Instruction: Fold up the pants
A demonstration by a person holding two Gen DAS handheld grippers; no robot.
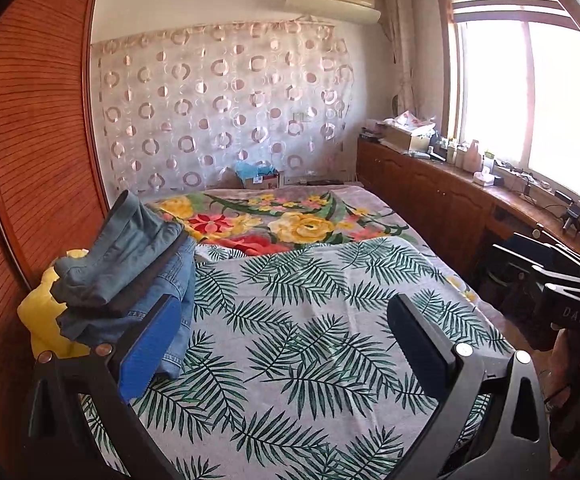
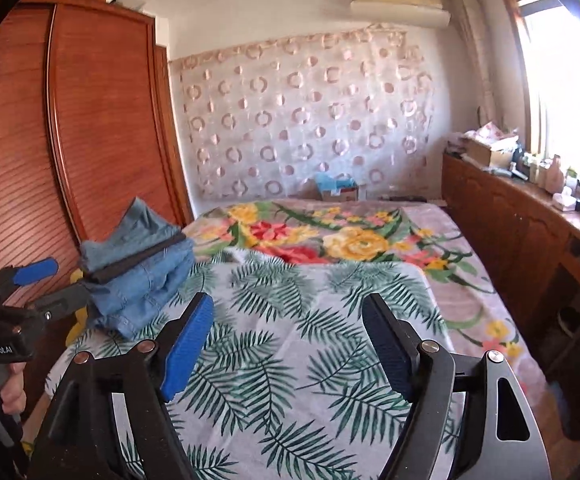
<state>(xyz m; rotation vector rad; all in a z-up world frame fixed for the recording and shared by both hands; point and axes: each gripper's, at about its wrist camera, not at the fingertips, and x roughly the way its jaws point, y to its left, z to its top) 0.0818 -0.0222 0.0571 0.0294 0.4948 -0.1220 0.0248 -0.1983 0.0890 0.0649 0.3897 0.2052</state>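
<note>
Folded pants stacked at the bed's left edge.
A denim pile, long axis running from near left to far right, is seen beside the wardrobe on a leaf-print sheet; yellow cloth lies beneath. Left gripper and right gripper jaws are held apart, nothing between them.

Stack of folded pants on bed's left edge, beside wardrobe.
</note>
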